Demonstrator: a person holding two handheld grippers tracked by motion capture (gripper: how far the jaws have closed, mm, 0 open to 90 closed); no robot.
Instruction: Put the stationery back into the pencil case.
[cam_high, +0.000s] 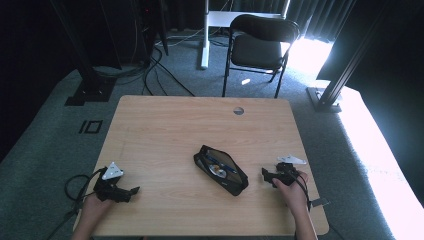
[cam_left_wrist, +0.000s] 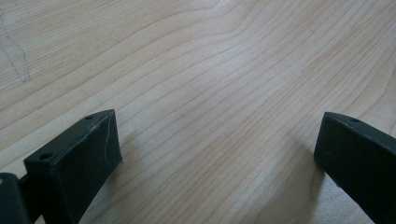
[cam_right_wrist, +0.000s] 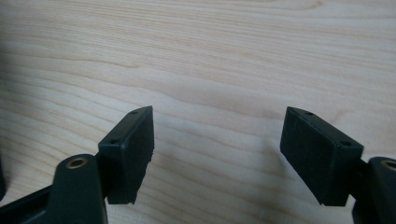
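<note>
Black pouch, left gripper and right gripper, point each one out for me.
black pouch (cam_high: 221, 170), high view, on its open middle.
left gripper (cam_high: 134, 191), high view, at the tips of its jaws.
right gripper (cam_high: 264, 175), high view, at the tips of its jaws.

The left gripper (cam_left_wrist: 217, 149) has its two black jaws spread wide apart, one rising at the lower left and one at the lower right. Nothing lies between them but the light wood grain of the table (cam_left_wrist: 210, 70), which the jaws sit low over, casting soft shadows.
</note>
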